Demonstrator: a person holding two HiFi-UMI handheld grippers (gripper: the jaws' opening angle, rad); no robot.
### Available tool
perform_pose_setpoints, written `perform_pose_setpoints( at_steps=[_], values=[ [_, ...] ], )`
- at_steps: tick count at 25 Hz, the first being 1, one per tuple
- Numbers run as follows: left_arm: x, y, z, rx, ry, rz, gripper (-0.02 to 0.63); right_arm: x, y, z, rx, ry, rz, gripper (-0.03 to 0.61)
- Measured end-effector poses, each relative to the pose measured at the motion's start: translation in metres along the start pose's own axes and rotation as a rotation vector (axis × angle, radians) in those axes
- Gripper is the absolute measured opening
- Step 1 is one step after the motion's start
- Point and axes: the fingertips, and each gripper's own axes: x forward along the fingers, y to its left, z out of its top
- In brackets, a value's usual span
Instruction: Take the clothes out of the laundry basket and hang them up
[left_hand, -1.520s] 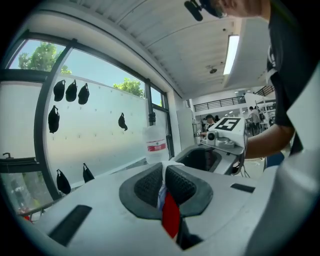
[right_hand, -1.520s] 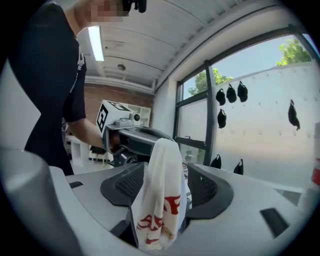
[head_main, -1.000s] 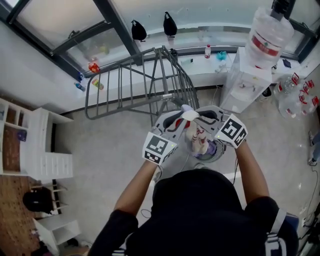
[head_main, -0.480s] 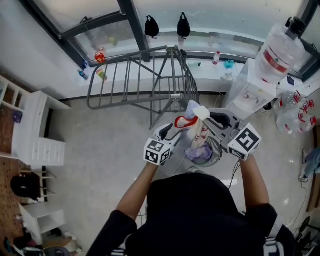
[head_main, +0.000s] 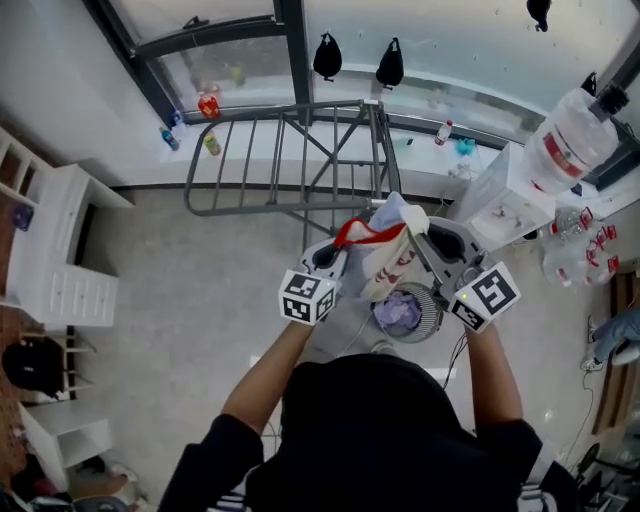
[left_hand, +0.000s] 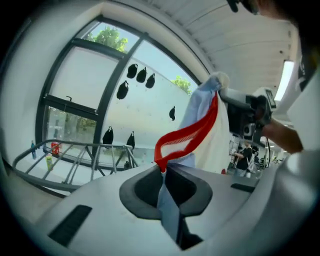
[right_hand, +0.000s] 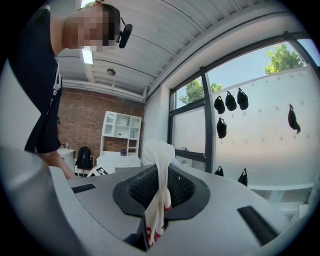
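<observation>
**A:** The biggest thing ahead of us is the grey drying rack (head_main: 290, 160), all bare tubular bars, standing by the window (head_main: 225, 60). We can't see anything hung on it.

**B:** On our side of the rack and lower down is the round laundry basket (head_main: 425, 333). It has what looks like an openwork wall, and lilac cloth (head_main: 400, 312) is bunched inside.

**A:** Between rack and basket we have the garment (head_main: 385, 262) lifted up. It's soft, limp cloth in white and pale blue with red print, stretched from one hand to the other.

**B:** So its long axis runs side to side, roughly along the rack's near bars. We judge the hang turns on that. The rack lies beyond both sets of jaws, off to their left, and the left ones look a touch nearer.

**A:** On the left gripper (head_main: 343, 250) the jaws are clenched on a pale blue fold, right beside the red ribbed trim (left_hand: 187, 135).

**B:** On the right gripper (head_main: 428, 238) the jaws are pinching a bunched white edge.
</observation>
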Motion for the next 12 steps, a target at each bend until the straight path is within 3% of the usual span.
perform_pose_setpoints(
  at_steps=[3, 6, 8, 12],
  values=[
    [-0.046, 0.042, 0.045, -0.03, -0.122, 0.078, 0.012, 0.016, -0.003, -0.008, 0.028, 0.018, -0.075, 0.032],
    [-0.085, 0.073, 0.088, -0.004, -0.224, 0.135, 0.011, 0.03, -0.001, -0.023, 0.115, 0.018, -0.118, 0.032],
    [-0.105, 0.088, 0.114, 0.034, -0.28, 0.156, 0.011, 0.042, 0.009, -0.032, 0.169, 0.002, -0.11, 0.032],
    [-0.138, 0.107, 0.161, 0.1, -0.361, 0.158, 0.011, 0.073, 0.043, -0.048, 0.167, -0.003, -0.071, 0.035]
  ],
)
